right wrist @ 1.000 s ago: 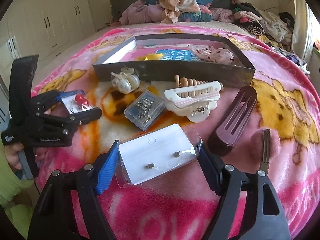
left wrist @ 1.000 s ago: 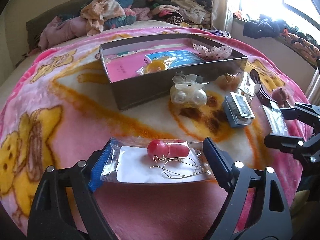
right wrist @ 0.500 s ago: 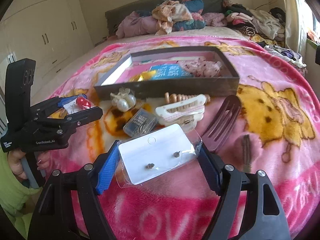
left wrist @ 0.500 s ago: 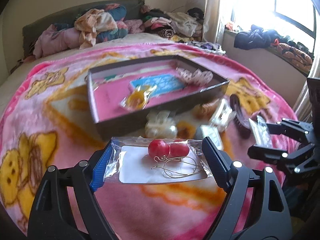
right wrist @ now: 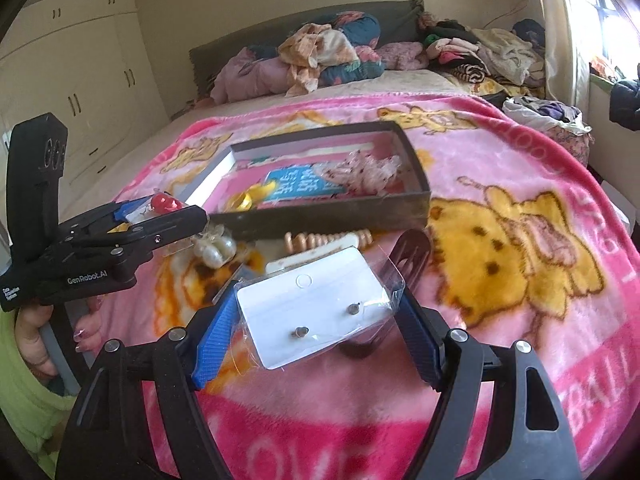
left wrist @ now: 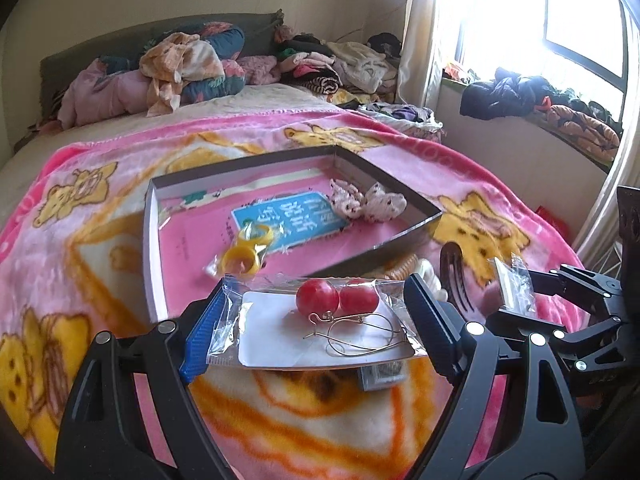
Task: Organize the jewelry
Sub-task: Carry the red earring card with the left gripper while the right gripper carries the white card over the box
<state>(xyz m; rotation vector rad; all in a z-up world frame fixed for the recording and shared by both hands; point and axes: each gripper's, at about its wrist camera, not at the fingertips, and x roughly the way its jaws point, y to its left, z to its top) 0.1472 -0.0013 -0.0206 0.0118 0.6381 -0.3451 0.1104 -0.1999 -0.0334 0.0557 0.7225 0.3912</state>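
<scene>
Above a pink blanket (left wrist: 100,216) spread over a bed, the left tool (left wrist: 316,320) pinches a clear packet (left wrist: 316,332) holding a white card and a pair of red ball earrings (left wrist: 336,298) on gold hooks. The packet hangs at the near edge of a shallow dark tray (left wrist: 384,178), which lies toward 12 o'clock in the left wrist view. Inside the tray sit a yellow ring (left wrist: 244,254) in its own wrapper, a blue card (left wrist: 288,218) and a spotted pink bow (left wrist: 366,202) at the tray's 2 o'clock corner. At 3 o'clock in the same view, the right tool (left wrist: 516,294) grips a second packet (left wrist: 514,288). From the right wrist, that tool (right wrist: 316,320) is seen pressed against the sides of the packet (right wrist: 316,312), whose white card carries two small stud earrings (right wrist: 326,320). Loose on the blanket between the tools and the tray lie a pearl piece (right wrist: 214,248), a white claw clip (right wrist: 320,246) and a dark hair clip (right wrist: 410,258). At 9 o'clock, the left tool (right wrist: 160,210) and its packet hover beside the tray's near-left corner. Heaped clothes (right wrist: 320,56) fill the bed's far end.
</scene>
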